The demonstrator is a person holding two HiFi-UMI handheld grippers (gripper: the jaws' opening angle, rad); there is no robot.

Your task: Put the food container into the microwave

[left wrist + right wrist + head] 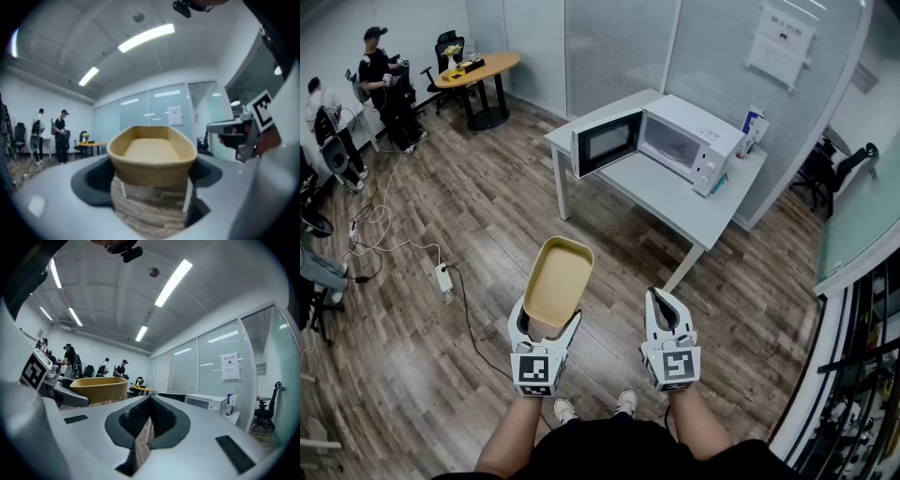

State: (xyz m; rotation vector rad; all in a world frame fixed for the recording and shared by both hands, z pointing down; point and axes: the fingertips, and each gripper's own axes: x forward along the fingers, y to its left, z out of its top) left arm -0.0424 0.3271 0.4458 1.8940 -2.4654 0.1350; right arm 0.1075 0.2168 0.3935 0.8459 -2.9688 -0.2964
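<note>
1. The food container point(557, 279) is being pinched by the left gripper point(546, 326).
2. The right gripper point(662, 302), at its 3 o'clock, is being held pressed together, empty.
3. The open microwave point(675, 142) is being seen at 1 o'clock, well apart.

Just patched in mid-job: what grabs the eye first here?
The tan oval food container, clamped in the left gripper above the wood floor. Ahead, the white microwave stands door open on a grey table; the right gripper is shut, empty.
</note>
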